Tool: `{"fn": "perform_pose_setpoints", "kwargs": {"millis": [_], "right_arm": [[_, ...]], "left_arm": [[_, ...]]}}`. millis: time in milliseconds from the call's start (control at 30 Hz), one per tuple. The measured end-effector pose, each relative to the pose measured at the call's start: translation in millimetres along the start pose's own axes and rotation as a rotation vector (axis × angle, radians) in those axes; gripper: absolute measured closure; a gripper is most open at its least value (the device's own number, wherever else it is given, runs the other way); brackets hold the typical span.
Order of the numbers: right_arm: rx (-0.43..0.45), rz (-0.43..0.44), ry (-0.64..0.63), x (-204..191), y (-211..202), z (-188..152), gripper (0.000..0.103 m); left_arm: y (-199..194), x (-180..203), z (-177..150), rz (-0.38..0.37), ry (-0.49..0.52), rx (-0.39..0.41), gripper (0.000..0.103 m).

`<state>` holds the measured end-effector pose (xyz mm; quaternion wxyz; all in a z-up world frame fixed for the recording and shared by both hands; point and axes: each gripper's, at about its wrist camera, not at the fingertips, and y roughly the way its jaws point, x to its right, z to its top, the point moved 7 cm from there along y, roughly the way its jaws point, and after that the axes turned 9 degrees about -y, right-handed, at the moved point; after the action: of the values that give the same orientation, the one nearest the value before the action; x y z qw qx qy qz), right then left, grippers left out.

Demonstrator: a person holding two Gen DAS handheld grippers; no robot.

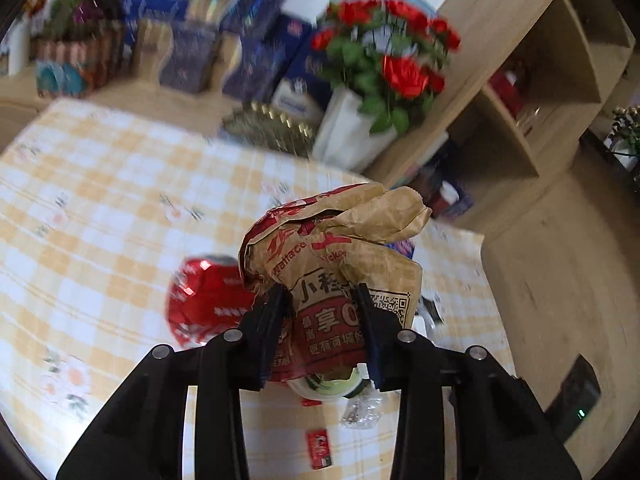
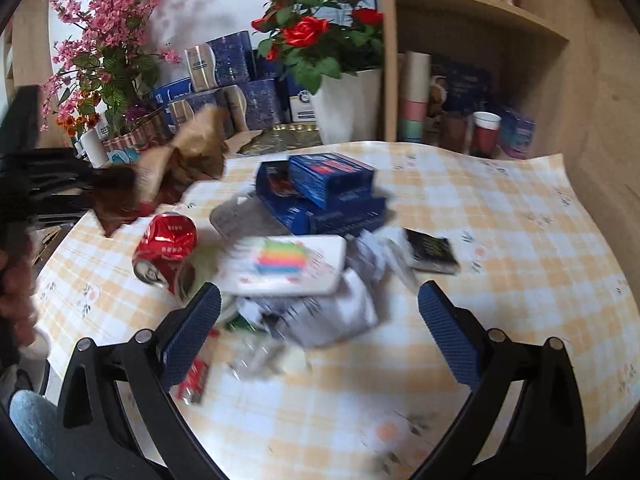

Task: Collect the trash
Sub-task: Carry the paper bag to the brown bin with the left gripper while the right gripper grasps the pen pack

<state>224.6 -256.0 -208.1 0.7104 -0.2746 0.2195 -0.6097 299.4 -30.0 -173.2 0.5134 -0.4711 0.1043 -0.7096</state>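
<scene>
My left gripper (image 1: 322,320) is shut on a crumpled brown paper food bag (image 1: 340,248) with red print and holds it above the checked tablecloth (image 1: 100,200). The bag also shows in the right wrist view (image 2: 188,152), held up at the left. A crushed red soda can (image 1: 204,300) lies on the cloth under it, also in the right wrist view (image 2: 166,248). My right gripper (image 2: 320,328) is open above crumpled white paper (image 2: 340,312), a white box with a rainbow logo (image 2: 288,268) and a small red wrapper (image 2: 194,380).
Blue boxes (image 2: 328,192) and a black booklet (image 2: 434,250) lie mid-table. A white pot of red roses (image 2: 348,100), pink flowers (image 2: 108,48) and blue gift boxes (image 2: 236,80) stand behind. A wooden shelf unit (image 2: 460,72) stands at the right. A tape roll (image 1: 332,386) and clear plastic (image 1: 360,410) lie below the bag.
</scene>
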Motion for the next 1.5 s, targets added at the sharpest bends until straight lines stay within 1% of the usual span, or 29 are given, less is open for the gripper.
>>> {"fn": "perform_pose_setpoints", "kwargs": {"millis": [133, 300, 333, 367, 433, 500, 533, 600, 667, 833, 1000, 1133, 1267, 1400, 1500], "right_arm": [[-0.025, -0.024, 0.029, -19, 32, 10, 0.006], [-0.065, -0.080, 0.042, -32, 65, 12, 0.007], [-0.082, -0.091, 0.049, -33, 73, 11, 0.008], [-0.095, -0.097, 0.055, -32, 77, 10, 0.015], [-0.124, -0.120, 0.065, -31, 87, 8, 0.023], [-0.120, -0.125, 0.061, -33, 88, 8, 0.025], [-0.118, -0.125, 0.048, -35, 87, 8, 0.031], [-0.116, -0.134, 0.012, -39, 85, 10, 0.031], [-0.106, -0.115, 0.013, -40, 81, 12, 0.032], [-0.033, -0.070, 0.052, -39, 48, 19, 0.032], [0.035, -0.042, 0.059, -39, 4, 21, 0.032], [0.081, -0.021, 0.060, -40, -38, 17, 0.032], [0.113, -0.010, 0.065, -40, -78, 7, 0.032], [0.133, -0.013, 0.057, -39, -114, -8, 0.032], [0.141, -0.013, 0.067, -36, -133, -21, 0.032]], "left_arm": [[-24, -16, 0, 0.031, 0.002, 0.058, 0.068], [-32, -35, -6, 0.012, -0.026, 0.051, 0.068], [-32, -38, -7, 0.006, -0.030, 0.048, 0.068], [-32, -41, -9, -0.001, -0.039, 0.041, 0.068], [-35, -46, -11, -0.020, -0.061, 0.037, 0.068], [-38, -47, -14, -0.030, -0.061, 0.039, 0.068], [-38, -46, -15, -0.030, -0.056, 0.042, 0.068], [-41, -44, -18, -0.033, -0.042, 0.048, 0.068], [-45, -41, -20, -0.039, -0.033, 0.053, 0.068], [-58, -37, -27, -0.062, -0.016, 0.054, 0.068], [-77, -24, -38, -0.073, 0.050, 0.061, 0.068], [-96, -14, -55, -0.110, 0.093, 0.049, 0.068], [-113, -6, -84, -0.132, 0.167, 0.022, 0.068], [-131, 5, -124, -0.151, 0.269, -0.005, 0.067], [-136, 6, -153, -0.151, 0.335, -0.038, 0.067]]}}
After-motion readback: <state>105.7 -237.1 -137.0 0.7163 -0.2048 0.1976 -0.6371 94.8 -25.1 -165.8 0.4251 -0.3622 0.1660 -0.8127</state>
